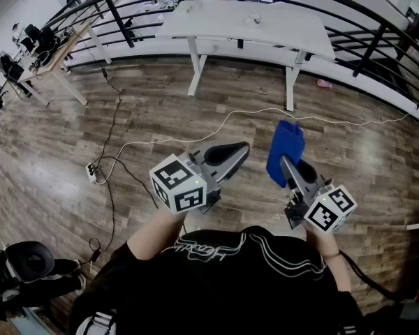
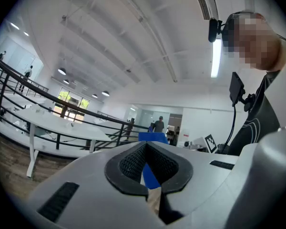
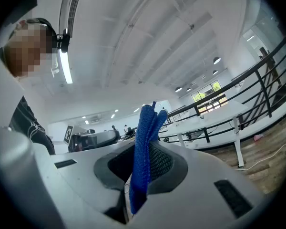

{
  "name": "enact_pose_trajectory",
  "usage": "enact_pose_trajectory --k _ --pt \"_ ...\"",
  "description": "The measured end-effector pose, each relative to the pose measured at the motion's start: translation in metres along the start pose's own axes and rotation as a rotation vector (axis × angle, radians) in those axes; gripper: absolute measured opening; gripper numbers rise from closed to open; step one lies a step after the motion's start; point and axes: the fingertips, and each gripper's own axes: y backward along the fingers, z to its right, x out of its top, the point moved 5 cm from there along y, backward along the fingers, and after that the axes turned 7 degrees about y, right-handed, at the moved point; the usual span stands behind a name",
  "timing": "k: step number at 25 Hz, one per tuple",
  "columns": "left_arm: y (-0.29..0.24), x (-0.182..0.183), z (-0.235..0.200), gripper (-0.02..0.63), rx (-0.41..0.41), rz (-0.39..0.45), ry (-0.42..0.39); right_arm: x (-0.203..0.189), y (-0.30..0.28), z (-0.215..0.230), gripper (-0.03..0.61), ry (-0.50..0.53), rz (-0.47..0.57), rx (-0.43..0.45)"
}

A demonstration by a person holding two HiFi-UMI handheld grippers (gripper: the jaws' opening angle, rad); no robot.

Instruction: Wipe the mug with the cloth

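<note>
A blue cloth (image 1: 285, 152) stands up folded from my right gripper (image 1: 288, 165), whose jaws are shut on it. In the right gripper view the cloth (image 3: 145, 142) rises out between the dark pads (image 3: 164, 163). My left gripper (image 1: 241, 148) is held up beside it, jaws shut, with nothing in them. In the left gripper view its pads (image 2: 128, 166) meet, and the cloth (image 2: 151, 137) shows beyond them. A small pale object (image 1: 255, 20) sits on the far white table (image 1: 216, 26); it is too small to tell whether it is the mug.
I stand on a wood floor (image 1: 146, 124), a few steps from the white table. A black railing (image 1: 377, 26) curves behind it. A white cable (image 1: 216, 125) and a power strip (image 1: 92, 174) lie on the floor. A black chair (image 1: 29, 260) is at lower left.
</note>
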Motion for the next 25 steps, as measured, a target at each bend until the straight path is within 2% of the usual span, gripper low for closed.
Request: enact_pose_trajectory --k 11,17,25 --pt "0.007 0.006 0.001 0.005 -0.005 0.018 0.011 0.004 0.0 -0.008 0.051 0.032 -0.008 0.008" --pt "0.008 0.009 -0.009 0.005 0.012 0.009 0.027 0.006 -0.006 -0.005 0.051 0.007 0.015 0.034" --pt "-0.014 0.003 -0.051 0.005 0.031 -0.002 0.069 -0.013 -0.026 0.033 0.051 -0.006 0.008 0.006"
